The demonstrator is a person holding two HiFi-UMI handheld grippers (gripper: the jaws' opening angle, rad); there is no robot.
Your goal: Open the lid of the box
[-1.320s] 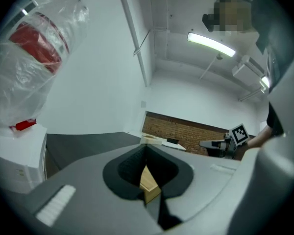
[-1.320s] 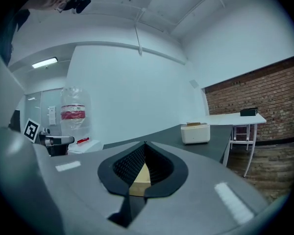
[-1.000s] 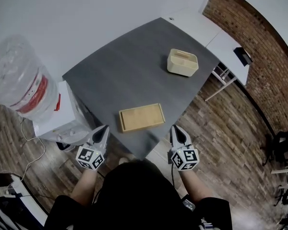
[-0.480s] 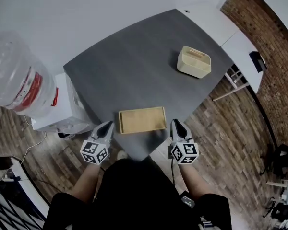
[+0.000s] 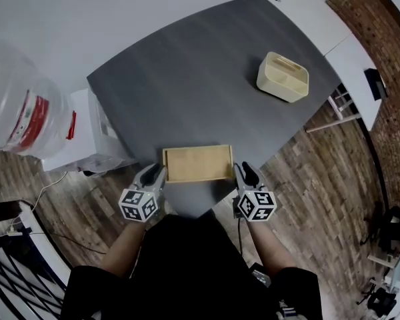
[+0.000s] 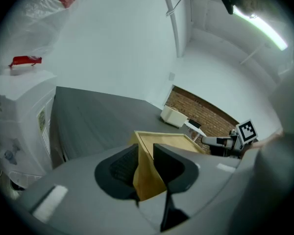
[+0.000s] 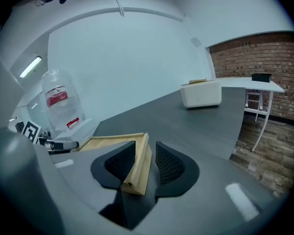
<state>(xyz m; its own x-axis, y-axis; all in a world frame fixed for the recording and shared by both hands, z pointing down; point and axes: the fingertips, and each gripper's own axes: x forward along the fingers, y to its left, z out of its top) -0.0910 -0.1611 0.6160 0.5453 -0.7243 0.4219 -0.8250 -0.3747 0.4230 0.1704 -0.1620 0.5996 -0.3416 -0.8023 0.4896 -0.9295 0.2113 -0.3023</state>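
Left gripper [image 6: 145,150]: jaws spread a little, astride the near left corner of the flat, pale wooden rectangular box [image 5: 198,163]. Wood fills the gap between them, but no squeeze is evident. Right gripper [image 7: 146,146]: jaws have just been opening and now stand wide. The box's near right corner is between them with a gap showing beside one pad, so nothing is gripped. The box sits at the near edge of the dark grey tabletop [image 5: 187,79], directly ahead of the person, with its lid down and flat as far as the views show. Further off, a cream-coloured open container [image 5: 283,77] stands well apart, near the table's far right edge. A white water dispenser with a clear bottle [image 5: 80,135] stands beside the table on the left. Judgement: the approach looks complete, with both near corners bracketed. Closing on the lid and raising it are both left to do.
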